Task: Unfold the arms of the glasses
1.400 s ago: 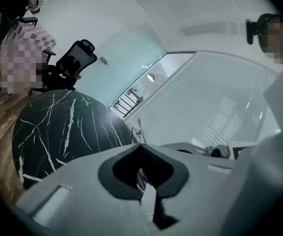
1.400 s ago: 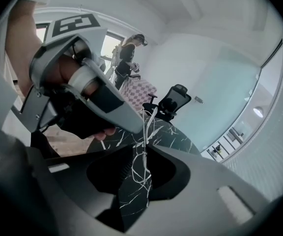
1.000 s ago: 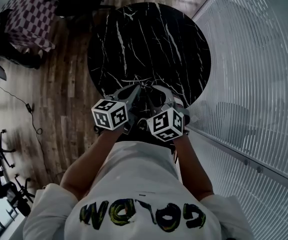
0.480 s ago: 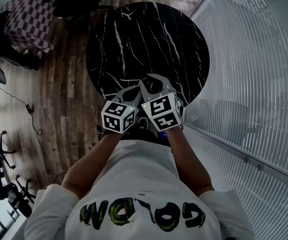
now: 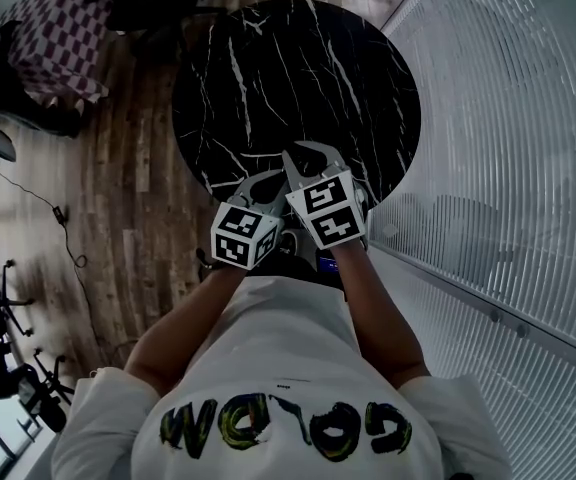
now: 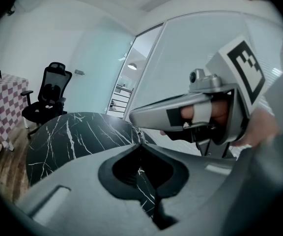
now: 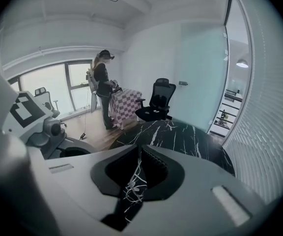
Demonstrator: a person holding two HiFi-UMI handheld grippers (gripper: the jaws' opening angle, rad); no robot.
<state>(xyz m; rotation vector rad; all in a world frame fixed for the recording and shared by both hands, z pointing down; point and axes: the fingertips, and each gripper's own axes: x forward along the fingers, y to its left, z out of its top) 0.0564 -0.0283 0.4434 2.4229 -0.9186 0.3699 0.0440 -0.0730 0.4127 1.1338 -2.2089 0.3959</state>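
Left claw (image 6: 140, 143) shut; right claw (image 7: 139, 146) just closing to narrow gap, empty; glasses unseen.

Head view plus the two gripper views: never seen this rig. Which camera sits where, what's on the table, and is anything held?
There is no robot here. A person holds a two-jaw gripper in each hand. The head view comes from a camera on the person's head and looks steeply down over a round black marble table. The marker cubes are parts of the grippers. The other two views come from cameras riding on the grippers, each looking along its own jaws.

The left gripper is shut, jaws together, with nothing between them. The right gripper has just been closing its jaws. A narrow gap shows between them, and through it I see only the veined tabletop.

I can make out nothing lying on the table, and no glasses show in any view. Nothing is held.
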